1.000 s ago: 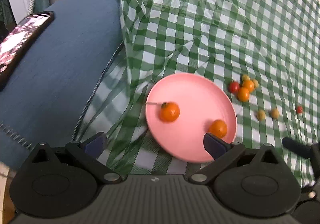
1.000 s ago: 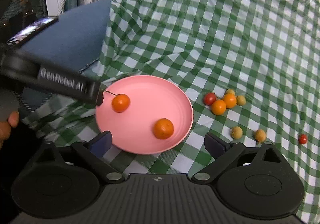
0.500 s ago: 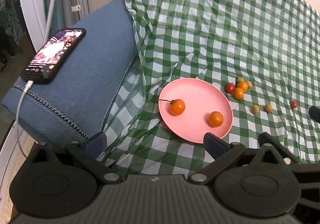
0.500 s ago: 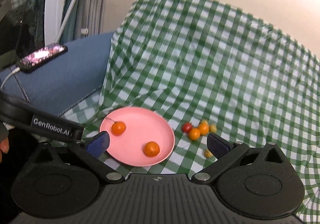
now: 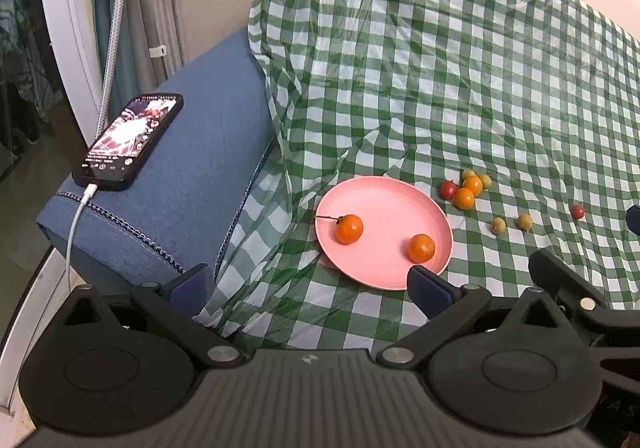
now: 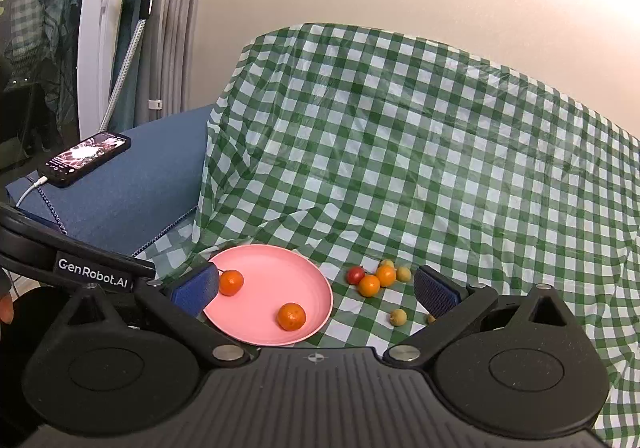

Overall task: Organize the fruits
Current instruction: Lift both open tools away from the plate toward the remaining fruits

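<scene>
The left gripper (image 5: 308, 286) has its blue fingers (image 5: 426, 286) spread wide and they hold nothing. The right gripper (image 6: 316, 288) is spread wide too, with nothing between its fingers (image 6: 434, 290).

A round pink plastic plate (image 5: 384, 232) lies on the green and white checked cloth (image 5: 460, 87). Two small orange fruits sit on the plate, well apart. One orange fruit with a thin stem (image 5: 349, 228) has its stem pointing left, toward the blue cushion (image 5: 192, 175). The other round orange fruit (image 5: 421, 248) is near the plate's front edge.

Beside the plate, on the cloth, is a tight bunch of little red, orange and yellow fruits (image 5: 465, 187). Two little yellow fruits (image 5: 498, 225) lie farther right, then one tiny red fruit (image 5: 577, 211). In the right view a finger partly hides one yellow fruit.

A black phone with a lit screen (image 5: 130, 139) rests on the cushion, its white cable cut off below.
</scene>
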Available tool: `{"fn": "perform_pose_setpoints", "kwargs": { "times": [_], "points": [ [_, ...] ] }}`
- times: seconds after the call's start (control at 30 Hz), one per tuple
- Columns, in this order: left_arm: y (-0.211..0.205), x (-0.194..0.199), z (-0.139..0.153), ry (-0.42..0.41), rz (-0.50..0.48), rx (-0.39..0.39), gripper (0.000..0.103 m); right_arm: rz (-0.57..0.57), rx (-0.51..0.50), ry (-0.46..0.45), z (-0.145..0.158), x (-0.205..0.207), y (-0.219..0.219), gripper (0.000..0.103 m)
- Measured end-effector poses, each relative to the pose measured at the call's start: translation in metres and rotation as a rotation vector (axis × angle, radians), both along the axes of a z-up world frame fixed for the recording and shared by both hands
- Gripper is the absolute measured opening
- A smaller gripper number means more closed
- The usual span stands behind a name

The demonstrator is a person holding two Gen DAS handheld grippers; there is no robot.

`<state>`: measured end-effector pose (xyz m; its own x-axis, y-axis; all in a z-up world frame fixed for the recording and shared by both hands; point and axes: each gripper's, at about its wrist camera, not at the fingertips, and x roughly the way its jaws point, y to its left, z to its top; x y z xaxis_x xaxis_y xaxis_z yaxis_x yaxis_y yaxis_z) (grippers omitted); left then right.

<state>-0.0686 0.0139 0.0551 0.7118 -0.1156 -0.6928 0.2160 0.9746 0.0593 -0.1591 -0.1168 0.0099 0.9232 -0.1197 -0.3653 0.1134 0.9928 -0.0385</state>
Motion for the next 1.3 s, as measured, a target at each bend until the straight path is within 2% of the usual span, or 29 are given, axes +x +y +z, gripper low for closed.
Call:
{"fn": "perform_pose_setpoints", "kwargs": {
  "times": [0.37,0.97,1.3],
  "points": [
    [-0.001,-0.004,0.004,-0.025,-0.001,0.011,0.103,-0.008,0.001,-0.003,0.000,-0.003,0.001,0.102],
    [-0.009,0.013,-0.008,0.005,-0.010,0.057,0.103,0.006,0.002,0.024,-0.008,0.011,-0.003,0.102],
    [-0.013,0.025,-0.017,0.028,-0.013,0.069,0.103,0.019,-0.035,0.020,-0.010,0.022,-0.004,0.102]
  ]
}}
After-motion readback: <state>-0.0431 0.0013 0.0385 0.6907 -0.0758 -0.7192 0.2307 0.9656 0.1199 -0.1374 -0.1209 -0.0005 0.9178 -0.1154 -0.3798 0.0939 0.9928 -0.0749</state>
